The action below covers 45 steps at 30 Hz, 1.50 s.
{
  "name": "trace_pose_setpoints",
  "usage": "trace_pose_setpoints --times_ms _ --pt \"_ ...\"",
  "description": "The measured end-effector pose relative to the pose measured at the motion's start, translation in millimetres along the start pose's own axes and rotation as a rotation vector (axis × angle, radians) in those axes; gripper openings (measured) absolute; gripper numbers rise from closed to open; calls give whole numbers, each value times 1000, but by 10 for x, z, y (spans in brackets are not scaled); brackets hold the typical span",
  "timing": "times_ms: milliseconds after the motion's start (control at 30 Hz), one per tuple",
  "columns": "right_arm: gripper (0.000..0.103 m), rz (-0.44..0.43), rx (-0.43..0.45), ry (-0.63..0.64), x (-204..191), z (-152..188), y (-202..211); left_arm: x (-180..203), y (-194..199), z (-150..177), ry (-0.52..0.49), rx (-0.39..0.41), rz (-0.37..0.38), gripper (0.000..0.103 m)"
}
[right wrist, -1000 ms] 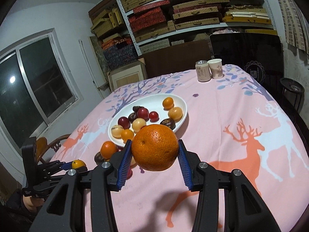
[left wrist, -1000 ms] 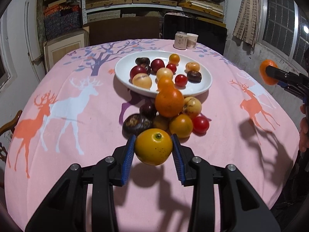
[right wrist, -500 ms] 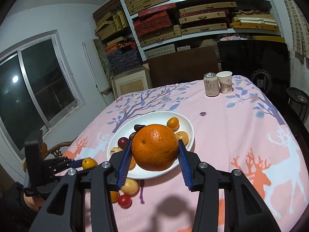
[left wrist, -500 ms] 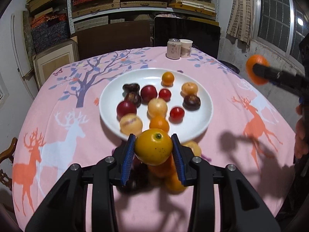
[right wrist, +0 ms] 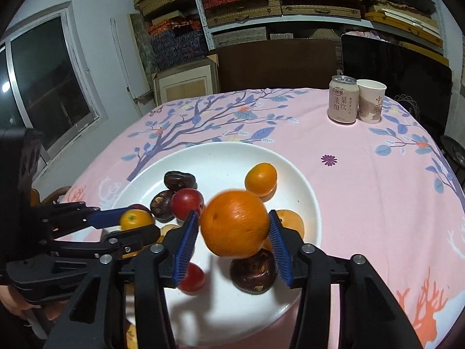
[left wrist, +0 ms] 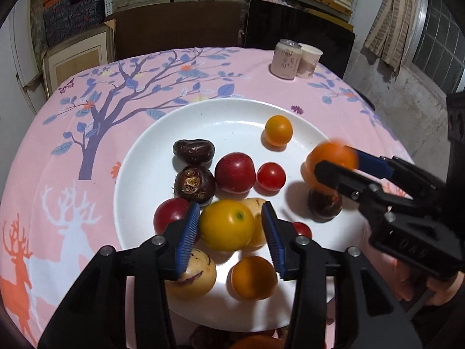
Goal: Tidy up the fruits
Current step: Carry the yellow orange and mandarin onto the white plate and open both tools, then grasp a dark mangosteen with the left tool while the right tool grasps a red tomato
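left gripper (left wrist: 231,229) clamps a round yellow citrus fruit (left wrist: 226,224) at lower centre – right gripper (right wrist: 234,232) grips a big round orange (right wrist: 234,223), both above the white round plate (left wrist: 232,110) of mixed fruit

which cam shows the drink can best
The right wrist view. The drink can stands large and sharp beside the paper cup, with its printed label facing the camera. In the left wrist view the same can is smaller, near the far table edge, its label less clear.
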State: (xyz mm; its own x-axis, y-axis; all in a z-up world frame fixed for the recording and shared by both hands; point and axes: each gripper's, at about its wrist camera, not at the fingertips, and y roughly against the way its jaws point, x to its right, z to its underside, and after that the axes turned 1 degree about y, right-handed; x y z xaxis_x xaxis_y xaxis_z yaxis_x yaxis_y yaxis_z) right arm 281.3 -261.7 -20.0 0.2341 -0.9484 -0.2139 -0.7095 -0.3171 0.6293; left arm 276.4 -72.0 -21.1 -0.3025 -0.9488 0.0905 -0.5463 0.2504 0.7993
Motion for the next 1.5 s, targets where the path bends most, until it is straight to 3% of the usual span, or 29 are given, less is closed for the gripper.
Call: trace_pose_setpoints --times_ms 167,333,500,633,733,767,967,1033,1167,1267,1500 --pt "58 -4 54 -15 54 63 206 -28 342 83 -22 78 -20 54" --pt "59 -18 9 -25 30 255 474 -130 849 453 -50 153 -38 69" --pt "63 -81 -35 -8 -129 580 702 -278 969 933 -107 132 -114 69" --pt "63 -111 -49 45 -385 838 787 -403 901 1219 -102 70 -116 68" --pt "63 -125 -23 39 -437 948 823 -408 759 1391 -115 11 -106 55" --pt "63 -126 -16 28 -439 975 832 -391 750 1420 -120 27 -102 55" --pt "63 -138 -35 -24 -346 1086 768 -247 613 1408 -124 -2 -46 47" --pt "63 -144 -35 -19 -351 1109 804 -195 612 1446 -157 10 -60 47" --pt "63 -155 -41 3 -386 1151 834 -264 536 1445 -123 -16 -36 44" --pt "63 -151 -54 18 -429 1165 816 -250 507 1419 -134 -9 -58 43" --pt "63 -146 -93 80 -589 1200 795 -450 437 1275 -14 16 48 48"
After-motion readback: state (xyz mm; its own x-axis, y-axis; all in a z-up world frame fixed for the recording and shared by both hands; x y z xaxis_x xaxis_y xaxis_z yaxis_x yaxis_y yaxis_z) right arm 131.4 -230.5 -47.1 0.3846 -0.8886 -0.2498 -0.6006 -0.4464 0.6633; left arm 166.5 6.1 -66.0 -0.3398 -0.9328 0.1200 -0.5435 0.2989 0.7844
